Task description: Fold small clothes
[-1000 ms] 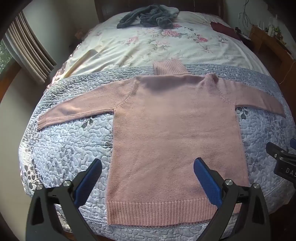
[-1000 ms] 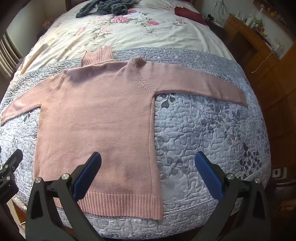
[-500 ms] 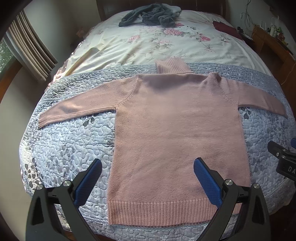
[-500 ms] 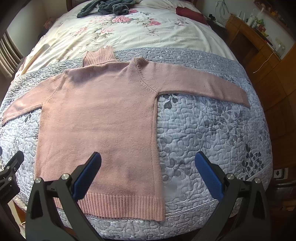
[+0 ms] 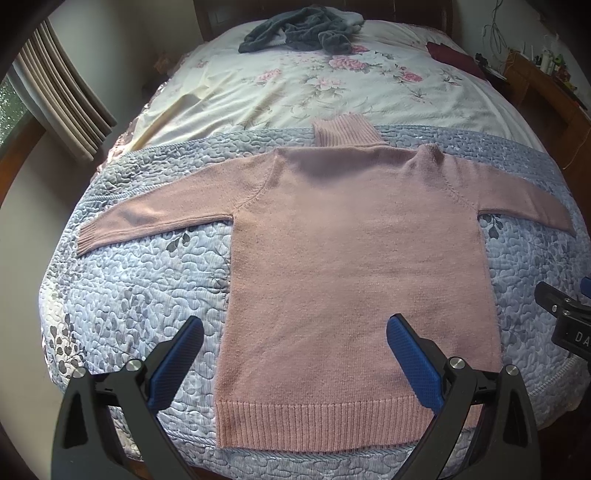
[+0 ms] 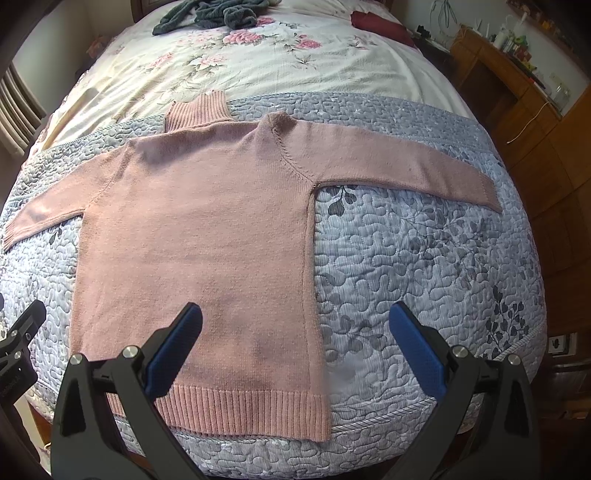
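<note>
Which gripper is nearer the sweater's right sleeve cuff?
Right. The right gripper hangs open over the hem's right corner, on the same side as the sweater's right sleeve cuff. The left gripper hangs open over the hem's left part, farther away.

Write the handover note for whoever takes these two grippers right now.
Left gripper: open, empty, hovering above the hem end of the pink sweater.
Right gripper: open, empty, over the sweater's right side edge and the grey quilt.
Sweater: lying flat on the quilt, both sleeves spread out sideways, ribbed collar pointing away, hem nearest the grippers.
Done: laid out and smoothed.
Left: every fold; no sleeve has been turned in yet. A dark garment heap lies at the far end of the bed.
</note>
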`<state>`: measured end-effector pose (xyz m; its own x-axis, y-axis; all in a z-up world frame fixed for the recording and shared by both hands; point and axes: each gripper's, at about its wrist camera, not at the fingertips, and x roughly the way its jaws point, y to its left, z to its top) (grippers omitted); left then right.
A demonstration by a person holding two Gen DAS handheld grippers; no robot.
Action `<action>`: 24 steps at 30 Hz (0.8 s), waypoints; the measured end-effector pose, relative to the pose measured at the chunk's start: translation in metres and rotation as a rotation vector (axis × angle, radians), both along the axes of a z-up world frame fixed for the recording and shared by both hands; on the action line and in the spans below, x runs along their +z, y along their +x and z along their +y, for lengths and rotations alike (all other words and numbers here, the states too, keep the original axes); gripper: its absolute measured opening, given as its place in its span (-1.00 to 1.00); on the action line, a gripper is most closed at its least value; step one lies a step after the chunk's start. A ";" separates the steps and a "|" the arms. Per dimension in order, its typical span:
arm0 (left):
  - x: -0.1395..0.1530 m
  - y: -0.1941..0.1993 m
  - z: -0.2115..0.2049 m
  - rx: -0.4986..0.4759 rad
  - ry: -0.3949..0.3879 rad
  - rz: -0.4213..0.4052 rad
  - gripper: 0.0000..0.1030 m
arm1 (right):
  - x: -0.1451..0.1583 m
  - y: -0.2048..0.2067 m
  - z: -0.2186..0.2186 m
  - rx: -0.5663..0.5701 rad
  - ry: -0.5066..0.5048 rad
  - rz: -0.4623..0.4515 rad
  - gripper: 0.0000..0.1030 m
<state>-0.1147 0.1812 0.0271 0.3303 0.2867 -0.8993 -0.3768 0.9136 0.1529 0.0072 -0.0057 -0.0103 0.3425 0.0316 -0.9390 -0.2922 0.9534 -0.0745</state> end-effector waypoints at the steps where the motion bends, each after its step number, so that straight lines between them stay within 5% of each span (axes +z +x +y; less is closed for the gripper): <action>1: 0.000 0.000 0.000 0.000 0.000 0.001 0.92 | 0.000 0.000 0.000 -0.001 0.000 0.001 0.94; 24: -0.002 0.000 0.000 0.005 0.005 0.001 0.92 | -0.006 0.002 -0.001 0.001 -0.001 0.010 0.94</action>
<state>-0.1142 0.1817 0.0249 0.3279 0.2930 -0.8981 -0.3813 0.9109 0.1580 0.0089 -0.0072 -0.0159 0.3329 0.0306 -0.9425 -0.2939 0.9530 -0.0729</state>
